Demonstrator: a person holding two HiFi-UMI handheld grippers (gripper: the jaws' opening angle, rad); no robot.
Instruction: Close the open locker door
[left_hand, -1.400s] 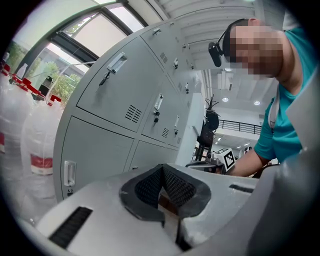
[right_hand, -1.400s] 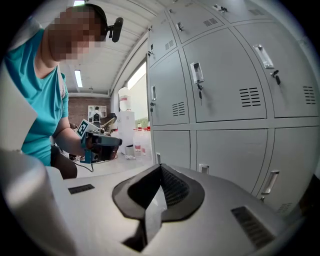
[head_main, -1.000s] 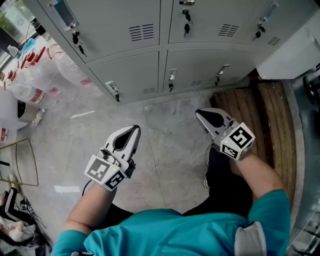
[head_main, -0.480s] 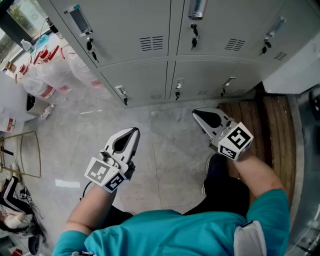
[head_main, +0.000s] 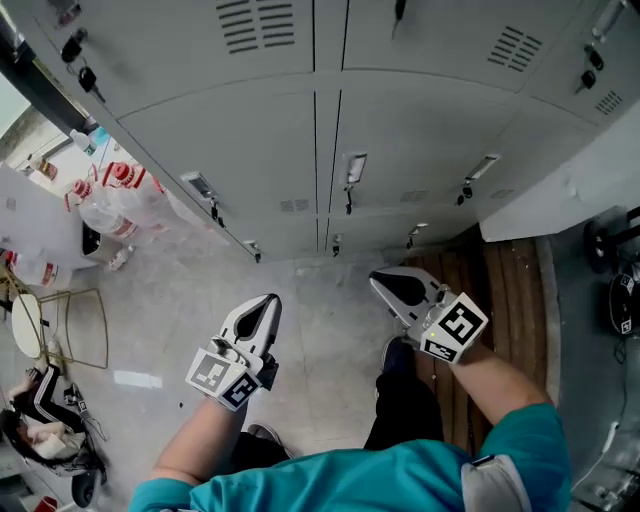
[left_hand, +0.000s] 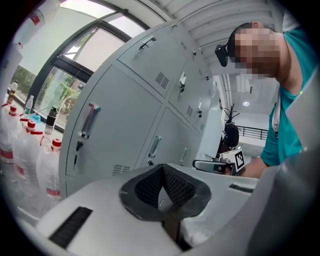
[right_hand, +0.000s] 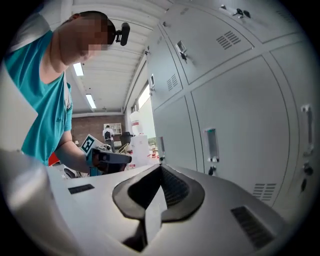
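While I am facing the bank of grey metal lockers (head_main: 240, 130), I am holding both tools low over the pale speckled stone floor (head_main: 170, 300), well apart from every door. I am carrying the white plastic left gripper (head_main: 271, 299) with its jaws pressed together at the tips and nothing between its dark ribbed pads. I am gripping the white plastic right gripper (head_main: 375, 281) the same way: its jaws are meeting along their whole length and are holding nothing. Both noses are pointing toward the lockers, the right one over the edge of the brown slatted wooden platform (head_main: 505, 290).

Every locker front I am seeing straight ahead is lying flush with its neighbours. Only a pale grey flat panel (head_main: 570, 175) is jutting out from the row at the upper right, ahead and to the right of the right gripper; it is looking to me like the open locker door, though I cannot tell for certain. Clear plastic water bottles with red labels (head_main: 115, 200) are standing by the left end of the lockers.
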